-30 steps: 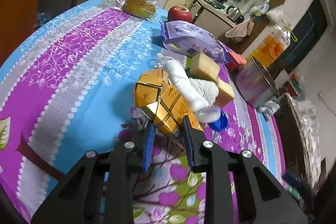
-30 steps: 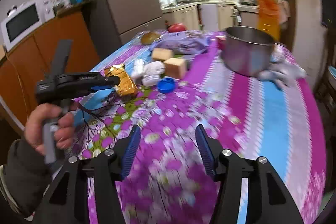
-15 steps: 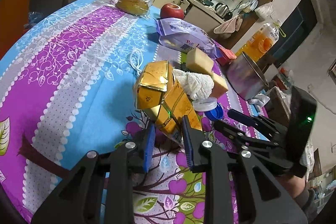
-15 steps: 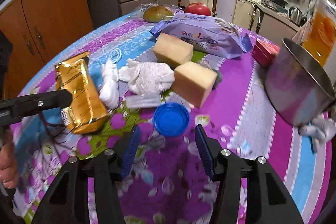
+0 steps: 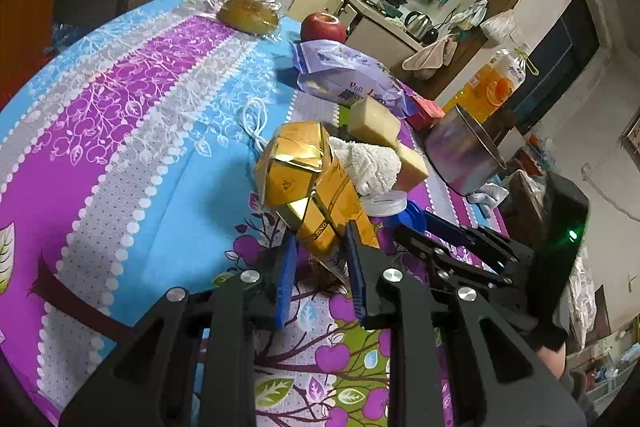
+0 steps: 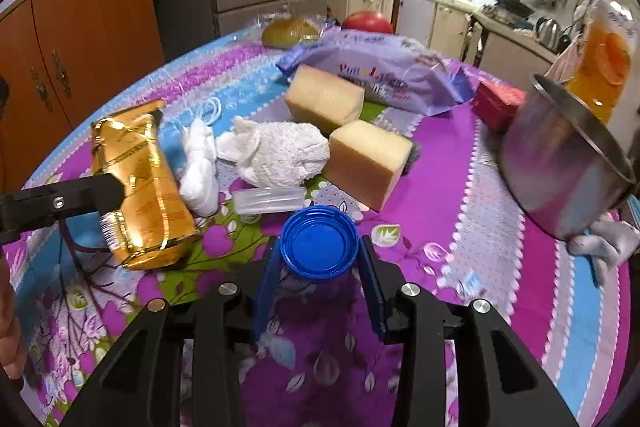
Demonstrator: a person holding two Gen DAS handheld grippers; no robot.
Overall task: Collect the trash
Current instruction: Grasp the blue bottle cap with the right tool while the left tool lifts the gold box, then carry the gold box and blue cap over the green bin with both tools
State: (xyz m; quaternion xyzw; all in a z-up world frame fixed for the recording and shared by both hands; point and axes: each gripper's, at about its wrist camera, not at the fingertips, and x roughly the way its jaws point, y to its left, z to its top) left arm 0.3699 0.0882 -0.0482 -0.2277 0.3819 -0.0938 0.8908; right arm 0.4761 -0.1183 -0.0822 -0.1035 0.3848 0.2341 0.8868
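1. Tongs, right: the jaws are closing around the blue bottle cap, which lies open side up on the worktop. The cap sits between the blue pads; firm pad contact cannot be confirmed, so treat the cap as not yet gripped.
2. Tongs, left: the jaws stand narrow, and the near end of the crumpled gold wrapper sits between them. The wrapper appears pinched at that end, with its far end raised toward the camera.
3. Items just beyond the cap: a clear plastic lid, a knotted white tissue and a white crumpled cloth, all close together beside the wrapper.
4. Items farther out: two yellow sponge blocks, a purple snack bag, a small red box, a steel pot, a wrapped bun and an apple.
5. Task progress, judged: early stage. Two pieces of trash are being taken in hand; none is seen deposited, and no bin is in view.
6. Remaining work, judged: secure the cap, carry both pieces away, then collect the lid, the tissue and any other waste.
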